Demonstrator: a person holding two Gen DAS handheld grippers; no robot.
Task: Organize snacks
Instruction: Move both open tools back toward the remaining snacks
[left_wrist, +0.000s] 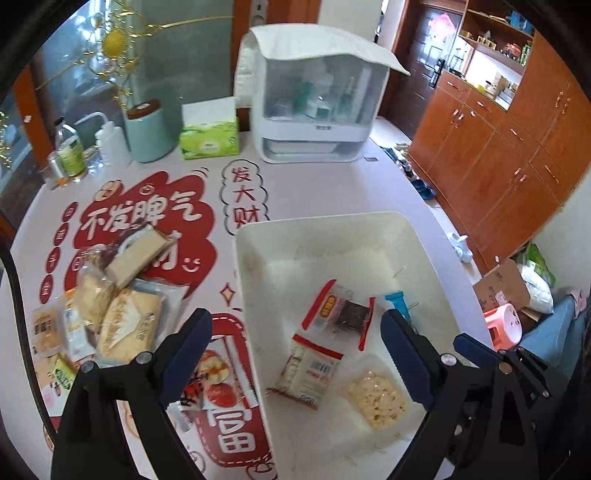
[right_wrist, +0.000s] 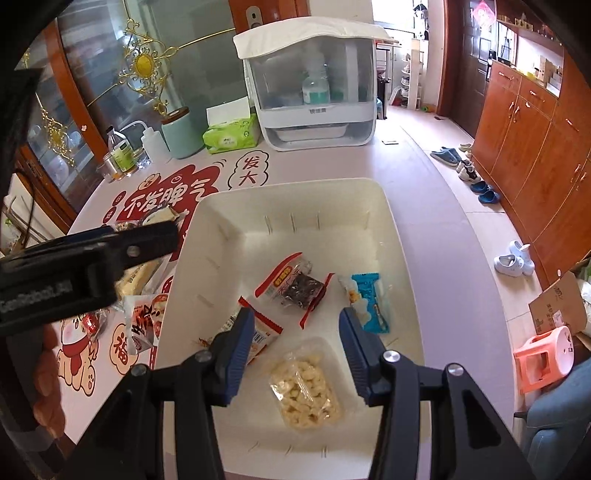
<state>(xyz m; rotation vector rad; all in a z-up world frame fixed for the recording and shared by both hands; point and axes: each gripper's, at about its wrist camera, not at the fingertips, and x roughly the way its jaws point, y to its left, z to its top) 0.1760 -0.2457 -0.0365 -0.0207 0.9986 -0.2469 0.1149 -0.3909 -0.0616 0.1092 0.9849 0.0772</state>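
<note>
A white bin (left_wrist: 258, 236) (right_wrist: 399, 229) sits on the table and holds several snack packets: a red-edged dark packet (left_wrist: 343, 310) (right_wrist: 295, 286), a red-and-white packet (left_wrist: 308, 371) (right_wrist: 262, 336), a blue packet (right_wrist: 369, 301) (left_wrist: 397, 301) and a clear pack of pale puffs (left_wrist: 378, 397) (right_wrist: 306, 387). A pile of wrapped snacks (left_wrist: 118, 306) lies on the table left of the bin. My left gripper (left_wrist: 295, 325) is open and empty over the bin's left rim. My right gripper (right_wrist: 297, 325) is open and empty above the puff pack.
At the table's back stand a white cabinet box (left_wrist: 314, 110), a green tissue pack (left_wrist: 208, 138), a teal canister (left_wrist: 147, 133) and bottles (left_wrist: 70, 151). The table edge runs along the right, with wooden cupboards (left_wrist: 498, 155), shoes and a pink stool (right_wrist: 546, 356) on the floor beyond.
</note>
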